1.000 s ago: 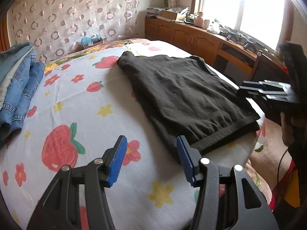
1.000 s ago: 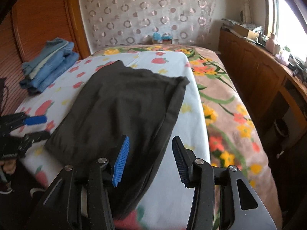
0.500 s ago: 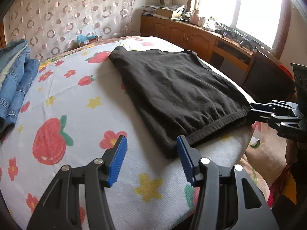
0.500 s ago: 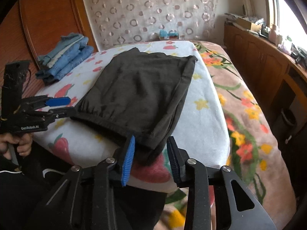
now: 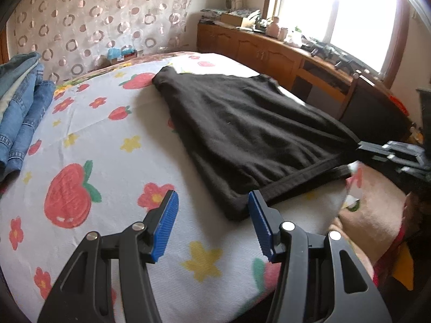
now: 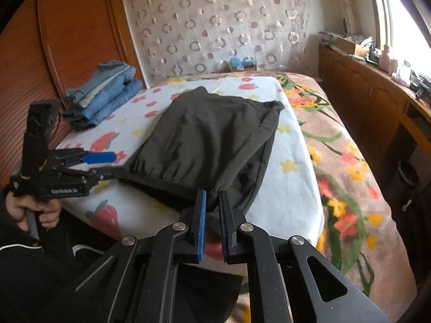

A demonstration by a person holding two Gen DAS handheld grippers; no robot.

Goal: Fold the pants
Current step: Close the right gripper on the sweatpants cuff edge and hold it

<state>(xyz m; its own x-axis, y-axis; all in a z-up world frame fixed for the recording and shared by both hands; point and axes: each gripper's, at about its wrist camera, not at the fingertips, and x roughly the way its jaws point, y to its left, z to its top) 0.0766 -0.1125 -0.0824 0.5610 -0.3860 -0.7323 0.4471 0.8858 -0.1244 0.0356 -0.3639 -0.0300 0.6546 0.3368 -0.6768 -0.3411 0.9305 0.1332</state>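
Note:
Black pants [image 5: 250,126] lie folded on a white sheet with strawberry print [image 5: 89,140], the waistband at the near edge of the bed. My left gripper [image 5: 212,210] is open, its right finger beside the pants' near left corner. In the right wrist view the pants [image 6: 212,140] reach toward me, and my right gripper [image 6: 212,204] is shut on their near right corner. The left gripper [image 6: 107,165] shows there at the other corner, open. The right gripper [image 5: 388,150] shows at the right in the left wrist view.
A stack of folded jeans [image 6: 105,97] sits at the far left of the bed by a wooden wardrobe [image 6: 62,43]. A floral blanket [image 6: 347,161] covers the right side. A wooden cabinet [image 5: 269,53] with clutter runs under the window.
My right gripper has closed on the pants' near right corner. My left gripper has moved closer to the near left corner and stays open.

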